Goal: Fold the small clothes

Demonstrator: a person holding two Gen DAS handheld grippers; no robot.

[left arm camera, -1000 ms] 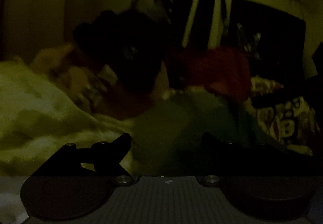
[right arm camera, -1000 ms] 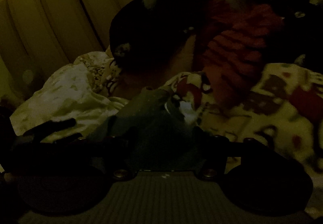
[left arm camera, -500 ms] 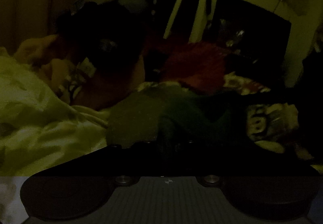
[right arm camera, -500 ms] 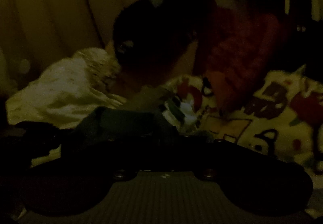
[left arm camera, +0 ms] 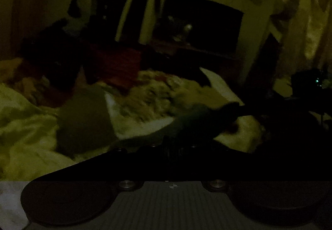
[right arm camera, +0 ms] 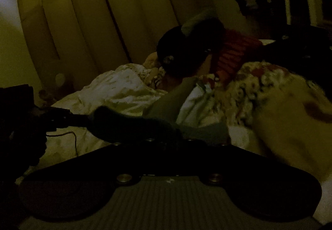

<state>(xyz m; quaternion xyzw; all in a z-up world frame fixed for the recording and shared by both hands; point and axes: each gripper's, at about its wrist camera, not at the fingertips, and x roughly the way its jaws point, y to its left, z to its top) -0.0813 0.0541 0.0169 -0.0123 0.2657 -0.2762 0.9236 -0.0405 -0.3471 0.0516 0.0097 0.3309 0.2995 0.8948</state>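
A dark green garment [left arm camera: 199, 120] hangs stretched between my two grippers above the bed. My left gripper [left arm camera: 176, 145] pinches one end, its jaws still closing on the cloth. In the left wrist view the right gripper [left arm camera: 233, 105] grips the far end at the right. In the right wrist view my right gripper [right arm camera: 169, 141] is shut on the green garment [right arm camera: 128, 124], and the left gripper [right arm camera: 83, 119] holds its other end at the left. An olive-green piece of cloth [left arm camera: 83, 122] lies on the bed behind. The light is very dim.
Pale crumpled bedding [left arm camera: 25, 130] covers the left, a patterned blanket [left arm camera: 157, 93] the right. Dark and red clothes [left arm camera: 116, 64] are piled at the back. Wardrobe doors [right arm camera: 83, 22] stand behind the bed. A thin cable [right arm camera: 72, 138] lies on the sheet.
Both grippers have gone from open to closed on the green garment, then risen and pulled apart, so the cloth now spans between them. Both views have swung sideways.
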